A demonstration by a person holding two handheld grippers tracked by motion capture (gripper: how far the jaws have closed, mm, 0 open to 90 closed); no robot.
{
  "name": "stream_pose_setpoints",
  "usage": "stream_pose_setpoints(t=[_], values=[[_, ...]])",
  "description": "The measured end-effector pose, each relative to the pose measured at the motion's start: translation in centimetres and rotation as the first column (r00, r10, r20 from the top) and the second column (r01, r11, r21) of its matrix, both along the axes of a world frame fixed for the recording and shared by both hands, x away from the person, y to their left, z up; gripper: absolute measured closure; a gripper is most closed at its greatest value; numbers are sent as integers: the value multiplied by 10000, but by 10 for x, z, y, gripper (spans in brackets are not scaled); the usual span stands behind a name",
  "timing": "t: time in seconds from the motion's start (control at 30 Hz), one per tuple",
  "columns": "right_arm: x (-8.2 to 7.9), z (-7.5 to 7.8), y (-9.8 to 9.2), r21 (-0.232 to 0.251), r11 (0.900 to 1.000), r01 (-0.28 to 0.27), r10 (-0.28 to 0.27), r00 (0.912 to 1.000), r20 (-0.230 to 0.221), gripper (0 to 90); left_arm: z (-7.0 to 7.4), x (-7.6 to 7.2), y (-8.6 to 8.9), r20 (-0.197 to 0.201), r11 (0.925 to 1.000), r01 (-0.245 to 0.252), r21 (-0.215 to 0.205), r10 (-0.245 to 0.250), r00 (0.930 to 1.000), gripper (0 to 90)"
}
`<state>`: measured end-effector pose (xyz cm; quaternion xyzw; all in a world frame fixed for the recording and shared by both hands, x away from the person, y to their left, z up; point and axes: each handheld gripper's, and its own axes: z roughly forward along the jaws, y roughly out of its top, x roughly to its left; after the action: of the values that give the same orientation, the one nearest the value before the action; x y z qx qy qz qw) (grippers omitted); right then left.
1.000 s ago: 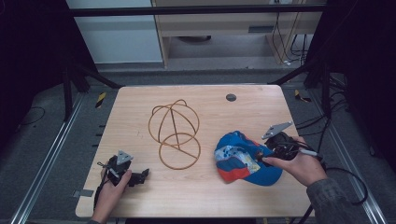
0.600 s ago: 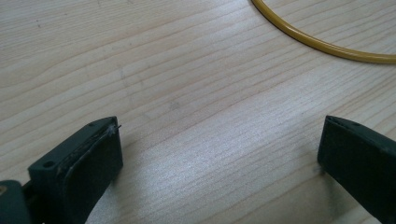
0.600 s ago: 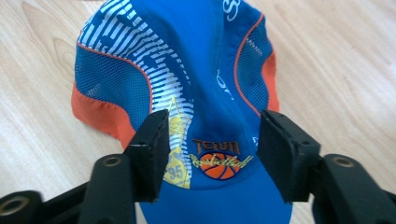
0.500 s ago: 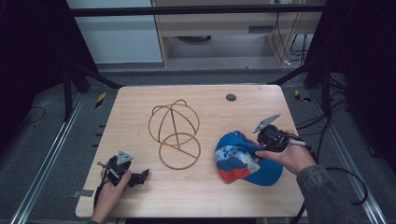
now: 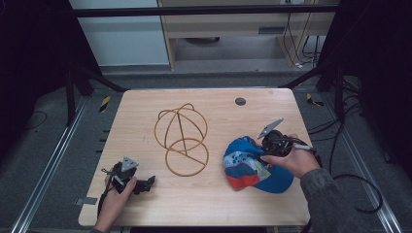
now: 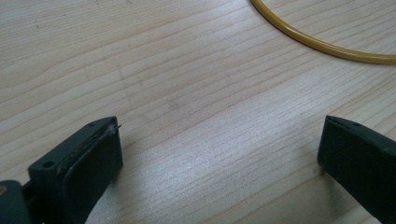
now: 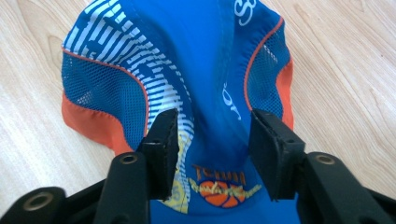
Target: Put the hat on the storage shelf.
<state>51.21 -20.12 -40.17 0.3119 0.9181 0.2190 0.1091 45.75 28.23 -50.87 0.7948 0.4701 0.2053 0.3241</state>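
A blue, orange and white cap (image 5: 248, 165) lies on the right half of the wooden table (image 5: 145, 111). My right gripper (image 5: 266, 149) rests on its right side. In the right gripper view the jaws stand partly apart over the cap (image 7: 210, 70), with smooth, unpinched blue fabric between them; this gripper (image 7: 212, 135) is open. A gold wire stand (image 5: 180, 138) of rings and arcs sits mid-table. My left gripper (image 5: 148, 183) lies at the near left, open wide over bare wood (image 6: 219, 149), and an arc of the yellow ring (image 6: 317, 44) shows beyond it.
A small dark round disc (image 5: 240, 101) sits in the tabletop near the far edge. Black frame legs and metal rails flank the table. Cables trail on the floor at the right.
My right gripper has moved left and a little away from me, from the cap's right edge onto the cap. The left gripper and the wire stand have stayed put.
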Motion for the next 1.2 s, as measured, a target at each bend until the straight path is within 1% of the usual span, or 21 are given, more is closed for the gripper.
stream_pose_setpoints(t=[0.03, 0.07, 0.1, 0.17, 0.27, 0.3, 0.33, 0.43, 0.6, 0.67, 0.7, 0.73, 0.8, 0.83, 0.93, 0.97, 1.0, 1.07, 1.1, 1.13, 1.2], values=[[2, -2, 2, -181, 9998, 34, -34, 10000, -31, 571, 0, 0, 0, 0, 10000, 0, 1, 0, 10000, 0], [2, -2, 2, -181, 9998, 34, -34, 10000, -31, 571, 0, 0, 0, 0, 10000, 0, -1, 0, 10000, 0], [3, -5, 3, -298, 9995, 36, -39, 9999, -100, 604, 0, 0, 0, 2, 10000, 1, -2, -1, 10000, 0], [4, -5, 3, -378, 9993, 24, -28, 10000, -93, 621, 0, 0, 0, 2, 10000, 2, -1, -2, 10000, 0], [4, -5, 4, -278, 9996, -70, 66, 9998, -162, 677, 0, 0, 0, 4, 10000, -1, -3, 1, 10000, 0], [4, -6, 5, -350, 9993, -147, 141, 9997, -181, 711, 0, 0, 0, -13, 10000, -2, 12, 2, 10000, 0], [4, -6, 5, -350, 9993, -147, 141, 9997, -181, 711, 0, 0, 0, -13, 10000, -2, 12, 2, 10000, 0], [4, -7, 6, -424, 9990, -168, 156, 9994, -294, 773, 0, 0, 0, 3, 10000, 1, -1, -1, 10000, 0], [5, -8, 6, -425, 9989, -179, 161, 9990, -416, 805, 0, 0, 0, 1, 10000, 5, 8, -5, 10000, 0], [5, -8, 5, -435, 9988, -202, 182, 9988, -446, 833, 0, 0, 0, 1, 10000, 2, 0, -2, 10000, 0], [5, -8, 5, -428, 9989, -194, 174, 9987, -474, 864, 0, 0, 0, -15, 10000, 2, 21, -2, 10000, 0], [5, -8, 5, -428, 9989, -194, 174, 9987, -474, 864, 0, 0, 0, -15, 10000, 2, 21, -2, 10000, 0], [4, -6, 4, -352, 9992, -186, 168, 9986, -511, 889, 0, 0, 0, -15, 10000, 2, 22, -2, 10000, 0], [3, -4, 3, -218, 9995, -217, 205, 9983, -542, 896, 0, 0, 0, -10, 10000, 0, 17, 0, 10000, 0], [1, 0, 2, -112, 9996, -254, 247, 9978, -613, 898, 0, 0, 0, 11, 10000, -16, -27, 16, 10000, 0], [0, 4, 1, -152, 9992, -358, 348, 9975, -622, 898, 0, 0, -1, 3, 10000, -23, -22, 23, 10000, 0], [0, 4, 1, -152, 9992, -358, 348, 9975, -622, 898, 0, 0, -1, 3, 10000, -23, -22, 23, 10000, 0], [-1, 10, 0, -49, 9992, -389, 385, 9972, -645, 898, 0, 0, -1, 4, 10000, -19, -19, 19, 10000, 0], [-2, 16, -1, 35, 9992, -400, 401, 9971, -648, 898, 0, 0, -1, 4, 10000, -17, -19, 17, 10000, 0], [-2, 16, -1, 35, 9992, -400, 401, 9971, -648, 898, 0, 0, -1, 4, 10000, -17, -19, 17, 10000, 0], [-3, 23, 0, 47, 9989, -471, 473, 9969, -632, 898, 0, 1, -1, 12, 10000, -14, -8, 14, 10000, 0]])
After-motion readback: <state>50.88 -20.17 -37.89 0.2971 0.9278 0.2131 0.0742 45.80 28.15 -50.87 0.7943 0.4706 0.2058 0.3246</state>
